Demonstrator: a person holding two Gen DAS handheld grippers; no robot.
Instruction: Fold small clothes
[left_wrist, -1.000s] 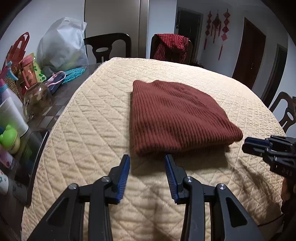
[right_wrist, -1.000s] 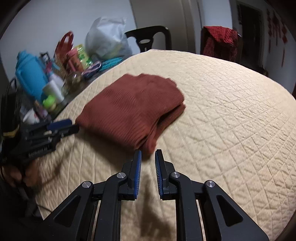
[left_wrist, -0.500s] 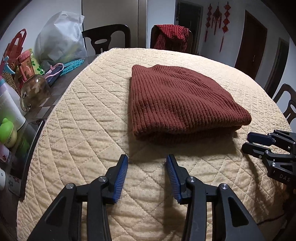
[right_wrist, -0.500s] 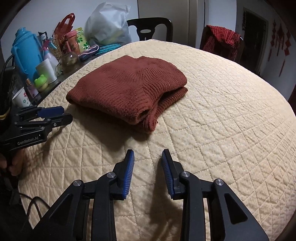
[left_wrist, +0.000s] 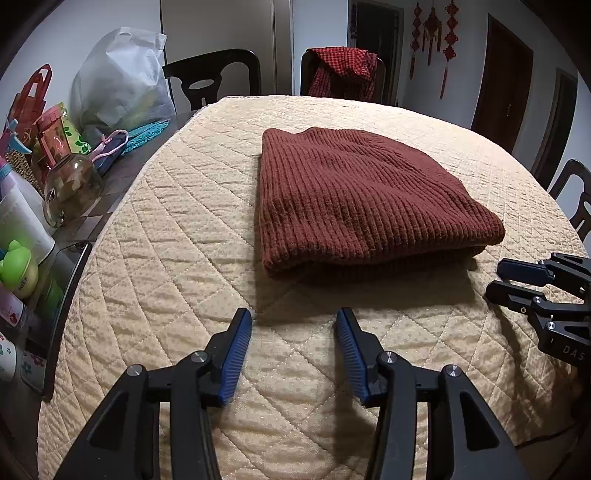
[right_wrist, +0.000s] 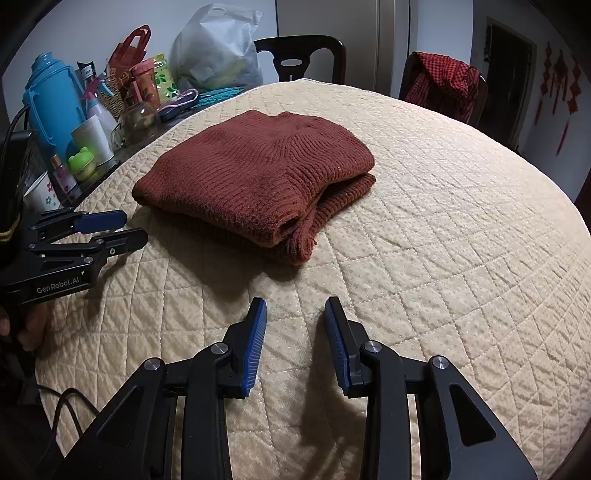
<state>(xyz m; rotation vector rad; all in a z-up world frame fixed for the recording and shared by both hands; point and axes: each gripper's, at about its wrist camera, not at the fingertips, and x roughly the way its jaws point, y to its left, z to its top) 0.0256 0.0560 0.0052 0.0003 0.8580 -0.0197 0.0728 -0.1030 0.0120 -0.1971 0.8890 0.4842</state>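
A rust-brown knitted sweater (left_wrist: 354, 199) lies folded into a thick rectangle on the beige quilted table cover (left_wrist: 177, 229); it also shows in the right wrist view (right_wrist: 258, 173), its layered open edge facing me. My left gripper (left_wrist: 293, 319) is open and empty, a short way in front of the sweater's near fold. My right gripper (right_wrist: 295, 306) is open and empty, just short of the sweater's near corner. Each gripper shows in the other's view: the right one (left_wrist: 517, 280) by the sweater's right end, the left one (right_wrist: 110, 229) by its left end.
Clutter lines the table's left side: a blue thermos (right_wrist: 51, 107), cups, a glass jar (left_wrist: 70, 184), a green frog toy (left_wrist: 18, 262), bags and a white plastic bag (left_wrist: 118, 77). Dark chairs stand at the far edge, one draped with a red checked cloth (left_wrist: 343, 74).
Both grippers have drawn back from the sweater toward the near table edge. The right gripper's jaws have opened wider from nearly closed. The sweater has not moved.
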